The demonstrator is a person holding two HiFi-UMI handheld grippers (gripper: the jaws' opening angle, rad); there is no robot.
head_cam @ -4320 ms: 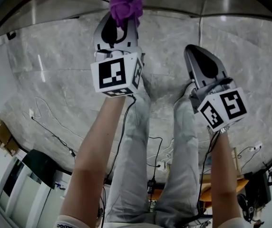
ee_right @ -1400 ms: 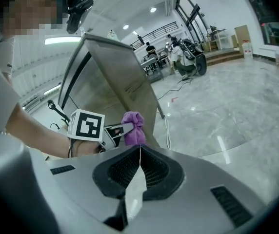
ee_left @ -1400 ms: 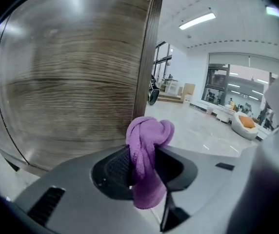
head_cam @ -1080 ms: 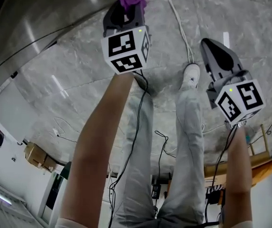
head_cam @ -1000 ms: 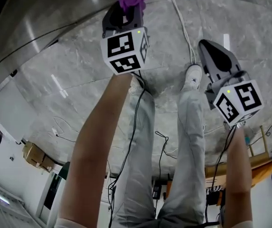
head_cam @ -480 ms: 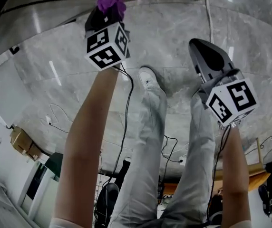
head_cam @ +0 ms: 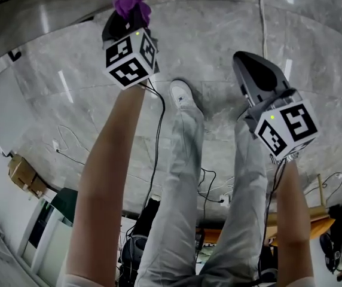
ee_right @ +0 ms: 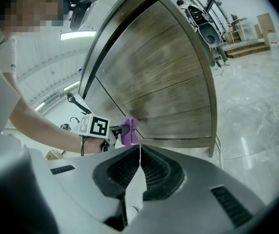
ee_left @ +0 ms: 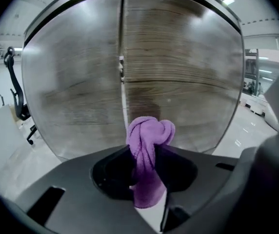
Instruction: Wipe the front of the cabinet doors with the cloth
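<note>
Cloth [ee_left: 148,140], a purple wad, sits pinched in the closed jaws of the left gripper [ee_left: 147,155] and is held up to the low part of the wooden doors [ee_left: 178,77], near the seam between them; whether it presses on the wood I cannot tell. The right gripper [ee_right: 139,152] hangs well back with its jaws together and nothing in them. Wiping looks under way down low, and since the doors show no mark of wiped or unwiped ground, most of both fronts may be left.
</note>
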